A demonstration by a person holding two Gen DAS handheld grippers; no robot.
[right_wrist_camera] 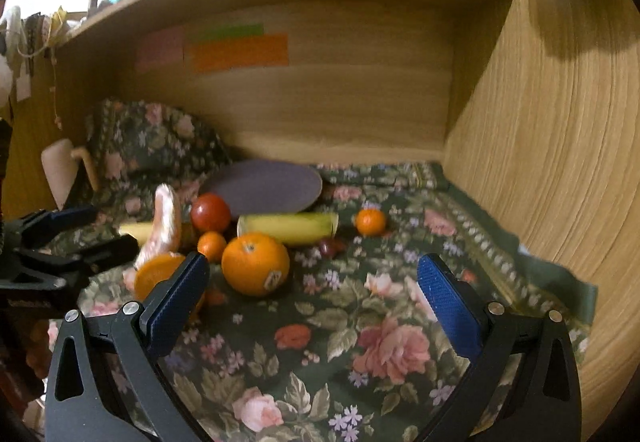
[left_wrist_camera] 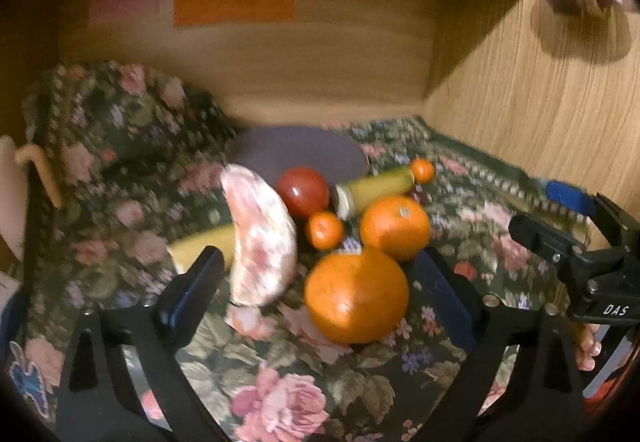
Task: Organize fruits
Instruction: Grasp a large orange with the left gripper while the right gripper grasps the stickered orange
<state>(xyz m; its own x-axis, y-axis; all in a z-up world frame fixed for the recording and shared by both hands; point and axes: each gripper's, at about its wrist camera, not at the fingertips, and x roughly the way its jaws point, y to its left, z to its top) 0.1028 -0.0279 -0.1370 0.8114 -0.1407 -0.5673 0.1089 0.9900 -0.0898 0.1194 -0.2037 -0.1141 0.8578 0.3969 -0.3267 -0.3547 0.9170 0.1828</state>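
Fruits lie in a cluster on a floral cloth (left_wrist_camera: 288, 382): a large orange (left_wrist_camera: 356, 296), a second orange (left_wrist_camera: 395, 227) with a sticker (right_wrist_camera: 255, 263), two small tangerines (left_wrist_camera: 324, 230) (left_wrist_camera: 423, 170), a red tomato (left_wrist_camera: 303, 192), two banana pieces (left_wrist_camera: 376, 188) (left_wrist_camera: 204, 248) and a peeled pomelo wedge (left_wrist_camera: 260, 238). A grey plate (left_wrist_camera: 296, 154) lies behind them. My left gripper (left_wrist_camera: 320, 290) is open, with the large orange and the wedge between its fingers. My right gripper (right_wrist_camera: 316, 298) is open and empty, just right of the oranges; it also shows in the left wrist view (left_wrist_camera: 560, 218).
A wooden back wall (right_wrist_camera: 320, 110) with coloured sticky notes (right_wrist_camera: 240, 50) and a wooden side wall (right_wrist_camera: 540, 142) enclose the nook. A cream jug (right_wrist_camera: 60, 170) stands at the left beside bunched cloth. A few dark grapes (right_wrist_camera: 328, 246) lie by the banana.
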